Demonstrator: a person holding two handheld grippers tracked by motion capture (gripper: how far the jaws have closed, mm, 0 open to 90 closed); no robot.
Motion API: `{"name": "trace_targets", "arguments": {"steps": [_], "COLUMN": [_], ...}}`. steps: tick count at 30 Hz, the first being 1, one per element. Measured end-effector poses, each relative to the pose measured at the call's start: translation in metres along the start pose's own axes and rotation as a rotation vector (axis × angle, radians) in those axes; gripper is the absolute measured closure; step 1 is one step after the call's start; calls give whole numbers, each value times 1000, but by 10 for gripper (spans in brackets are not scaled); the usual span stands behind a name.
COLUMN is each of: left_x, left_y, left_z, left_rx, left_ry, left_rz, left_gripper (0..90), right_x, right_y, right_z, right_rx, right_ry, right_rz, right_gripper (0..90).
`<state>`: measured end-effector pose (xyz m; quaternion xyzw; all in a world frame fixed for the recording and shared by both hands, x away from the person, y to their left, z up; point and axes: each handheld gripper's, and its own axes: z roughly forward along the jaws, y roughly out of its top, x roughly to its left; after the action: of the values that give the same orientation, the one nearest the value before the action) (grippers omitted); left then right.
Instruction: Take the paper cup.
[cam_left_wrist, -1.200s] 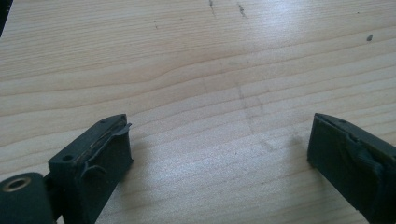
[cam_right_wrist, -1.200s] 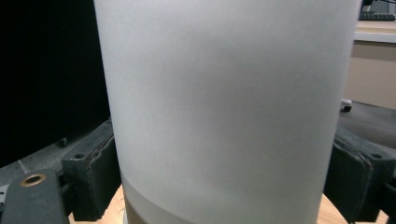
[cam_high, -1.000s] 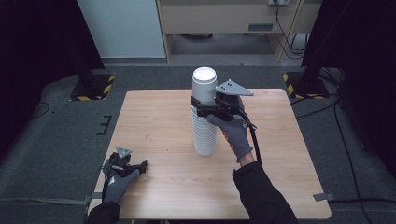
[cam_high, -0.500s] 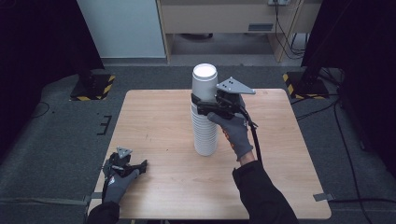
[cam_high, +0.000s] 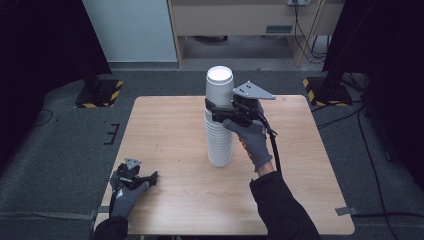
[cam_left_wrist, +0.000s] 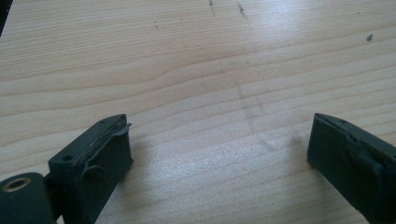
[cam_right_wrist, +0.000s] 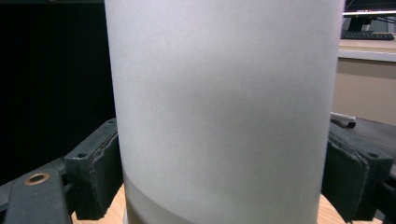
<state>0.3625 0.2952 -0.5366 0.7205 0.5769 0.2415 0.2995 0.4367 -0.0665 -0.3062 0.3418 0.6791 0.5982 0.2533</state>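
Observation:
A tall stack of white paper cups (cam_high: 220, 145) stands upright in the middle of the wooden table (cam_high: 165, 125). My right gripper (cam_high: 216, 111) is shut on the top cup (cam_high: 219, 82), high on the stack. In the right gripper view that white cup (cam_right_wrist: 224, 93) sits between the jaws, both pads pressing its sides, with the edge of the cup below showing at the bottom. My left gripper (cam_high: 150, 176) rests near the table's front left corner. Its jaws stand wide apart over bare wood (cam_left_wrist: 219, 93), open with nothing between them.
Dark floor surrounds the table. Black stands with yellow-black striped feet (cam_high: 100, 95) are at the back left and back right (cam_high: 325, 87). A white panel (cam_high: 130, 30) and a beige cabinet (cam_high: 240, 20) stand behind the table.
The top cup and my right gripper have risen slightly on the stack. The left gripper has stayed where it was.

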Motion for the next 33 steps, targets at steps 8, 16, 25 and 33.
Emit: {"name": "trace_targets", "arguments": {"steps": [8, 16, 25, 33], "left_x": [0, 0, 0, 0], "left_y": [0, 0, 0, 0], "left_z": [0, 0, 0, 0], "left_rx": [0, 0, 0, 0], "left_ry": [0, 0, 0, 0], "left_rz": [0, 0, 0, 0], "left_gripper": [54, 53, 54, 53], "right_x": [0, -1, 1, 2], "right_y": [-3, -20, -24, -27], "right_z": [2, 9, 11, 14], "right_rx": [15, 47, 36, 44], "right_ry": [5, 5, -13, -26], "right_rz": [-1, 10, 14, 0], "right_gripper": [131, 117, 93, 106]}}
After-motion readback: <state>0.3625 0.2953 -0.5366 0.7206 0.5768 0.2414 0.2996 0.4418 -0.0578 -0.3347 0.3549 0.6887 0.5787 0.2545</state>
